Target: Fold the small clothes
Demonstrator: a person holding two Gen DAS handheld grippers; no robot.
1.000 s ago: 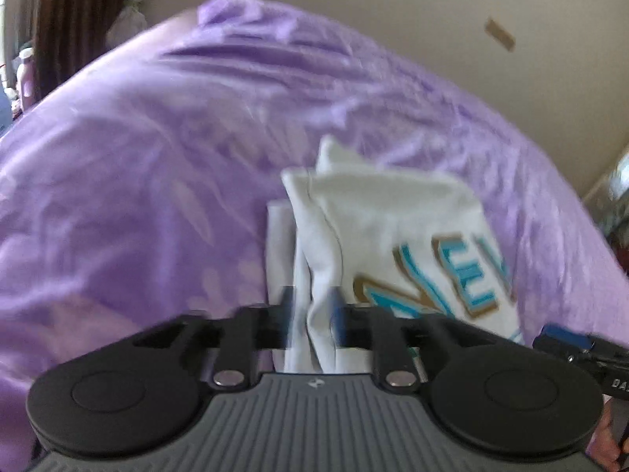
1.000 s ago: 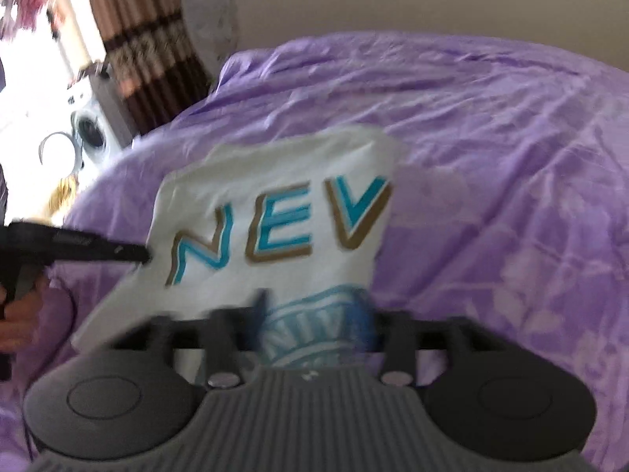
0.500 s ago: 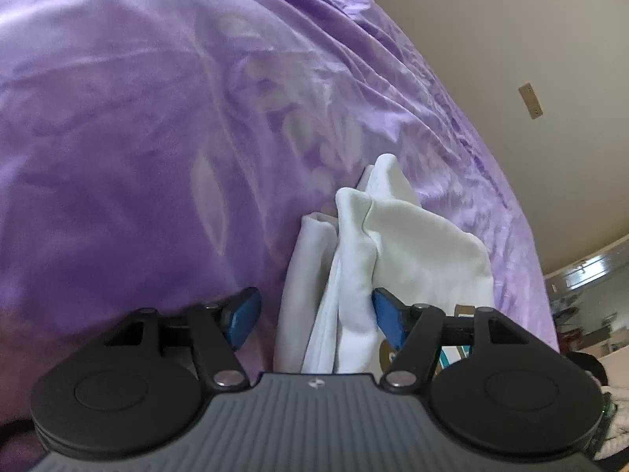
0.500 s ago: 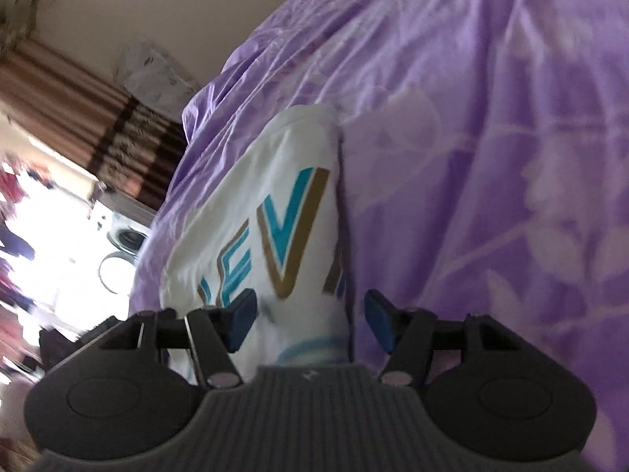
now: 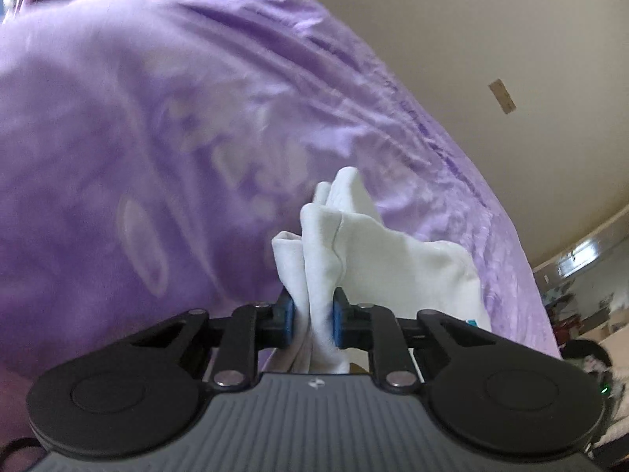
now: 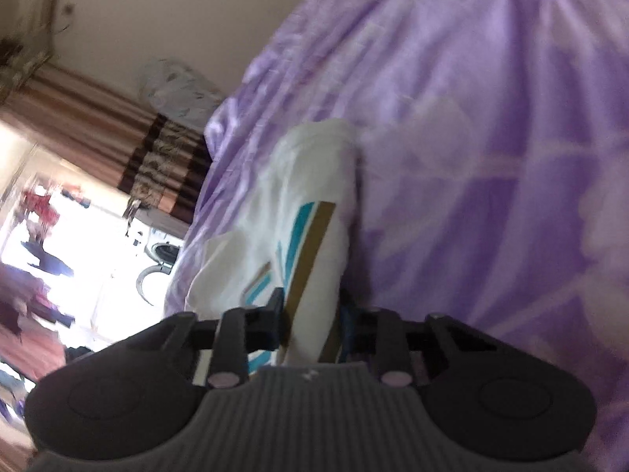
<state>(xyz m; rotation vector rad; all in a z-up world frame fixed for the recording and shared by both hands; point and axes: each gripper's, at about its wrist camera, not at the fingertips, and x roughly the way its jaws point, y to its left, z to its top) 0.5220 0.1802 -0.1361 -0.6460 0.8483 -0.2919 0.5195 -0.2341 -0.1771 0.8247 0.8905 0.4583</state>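
Note:
A small white shirt [image 5: 377, 251] with teal and gold lettering lies partly folded on a purple bedspread [image 5: 157, 137]. My left gripper [image 5: 312, 320] is shut on bunched white layers at the shirt's near edge. In the right wrist view the same shirt [image 6: 306, 204] shows its printed letters, and my right gripper [image 6: 310, 322] is shut on its other near edge. Both views are tilted and blurred. The cloth rises off the bed between the pads.
The purple bedspread [image 6: 491, 137] fills most of both views. A beige wall [image 5: 491, 39] stands behind the bed. Striped brown curtains [image 6: 118, 145] and a washing machine [image 6: 161, 255] are at the left in the right wrist view.
Half a second ago both grippers were open around the shirt's near edges. Both have closed on the cloth, and the views have tilted.

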